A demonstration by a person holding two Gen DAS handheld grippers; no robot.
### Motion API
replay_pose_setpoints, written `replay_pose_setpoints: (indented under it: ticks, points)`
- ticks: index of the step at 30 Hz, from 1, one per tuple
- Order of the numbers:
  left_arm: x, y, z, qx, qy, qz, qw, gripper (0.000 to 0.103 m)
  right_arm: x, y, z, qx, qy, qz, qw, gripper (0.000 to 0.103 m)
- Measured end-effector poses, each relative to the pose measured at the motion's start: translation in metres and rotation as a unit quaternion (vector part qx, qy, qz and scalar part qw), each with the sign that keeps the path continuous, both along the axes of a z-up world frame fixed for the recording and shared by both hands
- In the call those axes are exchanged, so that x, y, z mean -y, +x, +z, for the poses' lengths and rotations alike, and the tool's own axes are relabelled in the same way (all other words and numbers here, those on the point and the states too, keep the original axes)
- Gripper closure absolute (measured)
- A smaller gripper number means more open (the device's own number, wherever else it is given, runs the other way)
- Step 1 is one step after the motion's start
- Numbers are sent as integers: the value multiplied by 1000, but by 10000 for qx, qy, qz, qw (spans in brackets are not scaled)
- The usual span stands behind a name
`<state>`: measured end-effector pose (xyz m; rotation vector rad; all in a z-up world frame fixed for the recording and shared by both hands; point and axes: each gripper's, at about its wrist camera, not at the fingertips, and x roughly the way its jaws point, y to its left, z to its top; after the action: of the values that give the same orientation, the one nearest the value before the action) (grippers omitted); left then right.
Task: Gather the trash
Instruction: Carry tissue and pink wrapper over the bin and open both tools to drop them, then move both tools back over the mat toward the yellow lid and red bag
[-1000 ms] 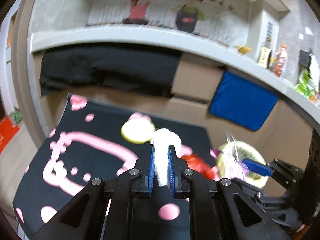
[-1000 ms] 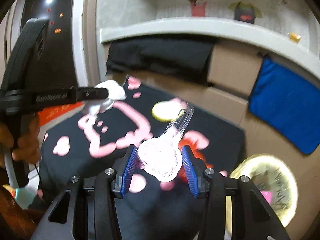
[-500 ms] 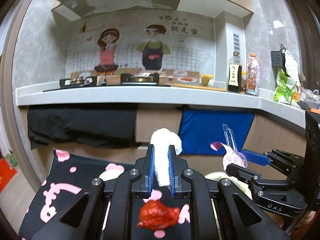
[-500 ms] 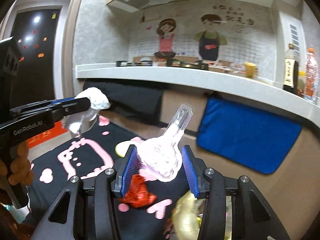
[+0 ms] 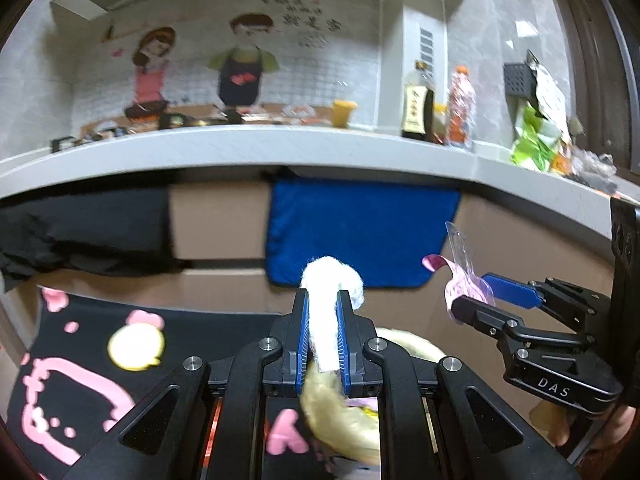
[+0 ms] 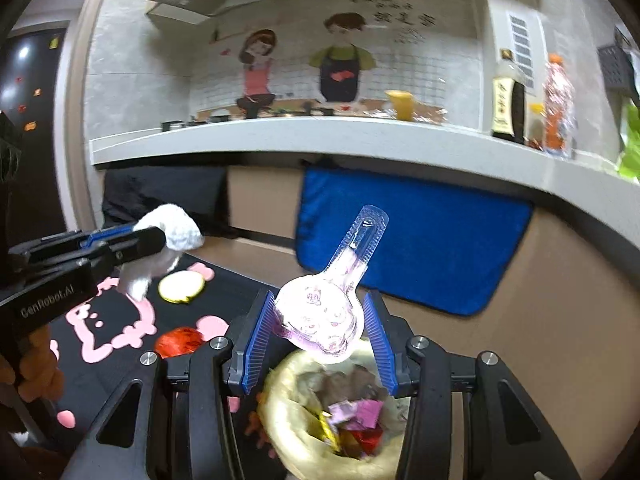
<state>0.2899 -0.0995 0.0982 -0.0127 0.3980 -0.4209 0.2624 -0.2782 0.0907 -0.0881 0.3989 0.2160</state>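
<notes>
My left gripper [image 5: 323, 300] is shut on a crumpled white tissue [image 5: 332, 280], held in the air; it also shows in the right wrist view [image 6: 168, 232]. My right gripper [image 6: 320, 320] is shut on a clear plastic blister pack with a pink backing [image 6: 324, 304], held just above the trash bin [image 6: 288, 412], a bin lined with a yellowish bag and holding several wrappers. The bin's rim also shows under my left gripper [image 5: 336, 412]. A crumpled red wrapper [image 6: 178, 340] lies on the black mat.
A black mat with pink cartoon print [image 6: 120, 320] covers the floor. A blue cloth [image 5: 360, 232] and a black cloth [image 5: 80, 232] hang on the brown cabinets below a grey counter [image 5: 280, 148] with bottles [image 5: 418, 108].
Both grippers have moved to the right, toward the bin, each keeping its item. The bin now lies directly under the right gripper and partly under the left.
</notes>
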Motion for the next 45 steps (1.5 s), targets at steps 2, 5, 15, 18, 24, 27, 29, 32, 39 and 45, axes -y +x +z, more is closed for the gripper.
replay_pose_setpoints:
  ticks: [2, 5, 15, 18, 24, 27, 29, 32, 39, 45]
  points:
    - [14, 8, -10, -166, 2, -112, 9998, 90, 11, 3, -6, -62, 6, -111, 9999, 59]
    - [30, 21, -26, -456, -47, -282, 9985, 90, 28, 8, -16, -163, 35, -255, 9995, 59]
    - [61, 60, -71, -1264, -171, -627, 9898, 90, 63, 27, -48, -505, 141, -566, 9970, 59]
    - [68, 73, -82, -1496, -222, -781, 9854, 89, 68, 33, -56, -594, 168, -613, 9962, 59]
    - [64, 88, -96, -1851, -391, -1069, 9761, 64, 74, 45, -69, -780, 282, -644, 9945, 59]
    - [51, 87, -86, -1709, -362, -949, 9800, 62, 72, 51, -75, -871, 312, -624, 9938, 59]
    - [41, 85, -78, -1560, -357, -841, 9835, 60, 69, 56, -79, -929, 327, -604, 9933, 59]
    - [21, 81, -65, -1375, -372, -662, 9876, 59, 64, 62, -83, -987, 336, -565, 9929, 59]
    - [-38, 76, -49, -1080, -317, -120, 9936, 59, 52, 73, -91, -1165, 532, -606, 9899, 44]
    - [-106, 78, -51, -1059, -456, 561, 9917, 59, 37, 70, -80, -1022, 457, -714, 9911, 43]
